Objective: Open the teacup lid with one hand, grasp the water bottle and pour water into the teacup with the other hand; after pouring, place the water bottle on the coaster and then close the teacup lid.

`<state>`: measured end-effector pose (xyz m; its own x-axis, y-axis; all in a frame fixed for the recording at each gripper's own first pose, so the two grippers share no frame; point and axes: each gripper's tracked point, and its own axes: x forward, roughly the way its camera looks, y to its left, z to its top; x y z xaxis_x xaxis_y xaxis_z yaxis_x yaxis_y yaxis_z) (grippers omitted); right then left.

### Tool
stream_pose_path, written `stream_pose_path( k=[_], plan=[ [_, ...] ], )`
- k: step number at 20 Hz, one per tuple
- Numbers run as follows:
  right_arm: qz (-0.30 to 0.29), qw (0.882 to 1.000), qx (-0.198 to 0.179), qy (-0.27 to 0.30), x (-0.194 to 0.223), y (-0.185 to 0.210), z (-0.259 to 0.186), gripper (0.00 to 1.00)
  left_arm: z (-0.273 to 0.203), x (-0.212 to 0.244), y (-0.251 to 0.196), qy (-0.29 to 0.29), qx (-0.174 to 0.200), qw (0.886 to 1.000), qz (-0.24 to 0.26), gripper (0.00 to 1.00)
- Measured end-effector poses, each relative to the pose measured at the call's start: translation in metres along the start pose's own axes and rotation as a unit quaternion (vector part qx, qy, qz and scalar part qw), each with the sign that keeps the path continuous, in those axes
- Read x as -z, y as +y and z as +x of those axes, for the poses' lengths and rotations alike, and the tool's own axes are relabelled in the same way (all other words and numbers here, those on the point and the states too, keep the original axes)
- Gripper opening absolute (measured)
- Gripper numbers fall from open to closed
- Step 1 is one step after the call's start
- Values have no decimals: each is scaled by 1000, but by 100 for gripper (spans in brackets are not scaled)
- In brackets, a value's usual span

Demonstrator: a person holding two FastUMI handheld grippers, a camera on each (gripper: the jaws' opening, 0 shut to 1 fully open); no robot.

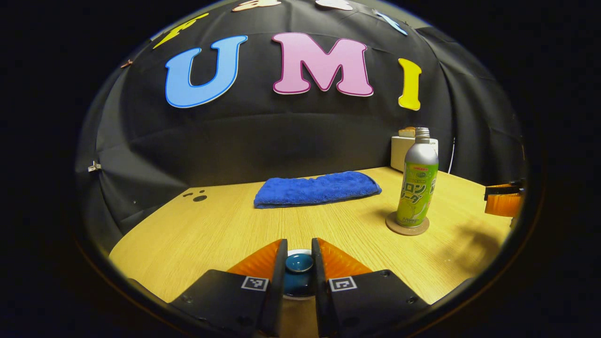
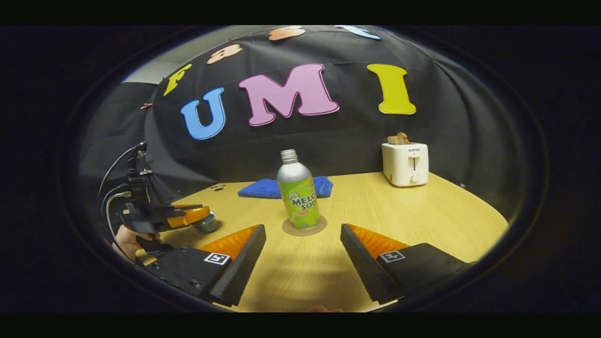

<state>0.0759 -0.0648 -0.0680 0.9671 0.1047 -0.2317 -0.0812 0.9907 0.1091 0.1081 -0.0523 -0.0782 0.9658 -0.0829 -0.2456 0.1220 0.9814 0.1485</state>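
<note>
In the left gripper view the left gripper [image 1: 299, 263] is clenched on the knob of the lid [image 1: 299, 263], its fingers pressing on either side; gripping the knob is the natural way to lift or seat the lid without touching the cup [image 2: 206, 224]. Whether the lid is seated on the cup or just above it cannot be told, and the cup's inside is hidden, so any water in it cannot be judged. The bottle [image 2: 297, 196] stands upright and uncapped on the coaster [image 2: 304, 227] at mid-worktop [image 2: 422, 211], right of the cup; that looks like either its starting spot or its final one. The right gripper [image 2: 303, 256] is released, jaws wide, near the bottle but apart from it, lined up with it. A blue towel [image 1: 317, 188] lies at the far edge, and a toaster [image 2: 405, 164] stands far right.
</note>
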Motion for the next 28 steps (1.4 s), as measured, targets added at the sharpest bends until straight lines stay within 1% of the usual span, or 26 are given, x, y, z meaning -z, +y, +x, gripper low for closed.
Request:
stream_pose_path(
  k=[1,2,3,4,5,6,9,10,11,12,17,22,25,28],
  plan=[
    [-1,1000,-1,2,2,1,0,99,1,0,0,0,0,1000,0,36],
    [-2,1000,-1,4,3,1,1,99,1,0,0,0,1,1000,0,33],
    [-2,1000,0,5,5,0,1,99,1,1,-1,1,1,1000,0,36],
    [-2,1000,-1,5,5,0,2,99,1,2,-1,2,1,1000,0,34],
    [0,1000,-1,5,6,1,2,99,0,3,-2,5,3,1000,1,37],
    [1,1000,-2,5,6,2,2,99,-1,3,-3,6,4,1000,2,38],
    [-3,1000,-1,4,6,3,2,99,-9,-2,-5,-9,3,1000,4,77],
    [-5,1000,1,3,5,2,2,99,-13,-6,-6,-16,2,1000,3,82],
    [-6,1000,2,2,4,3,1,99,-17,-9,-7,-24,2,1000,-2,99],
    [-7,1000,2,0,2,5,0,99,-23,-14,-9,-34,2,999,-7,97],
    [-22,1000,2,-20,-12,13,-8,99,-64,-52,-13,-98,-9,995,-18,96],
    [-23,998,6,-53,-32,20,-23,99,-125,-92,-15,-182,-30,982,-47,96],
    [-33,997,11,-73,-38,26,-34,99,-161,-100,-15,-216,-46,974,-57,96],
    [-38,996,8,-80,-33,35,-45,99,-186,-94,-16,-224,-59,971,-52,96]
  ],
)
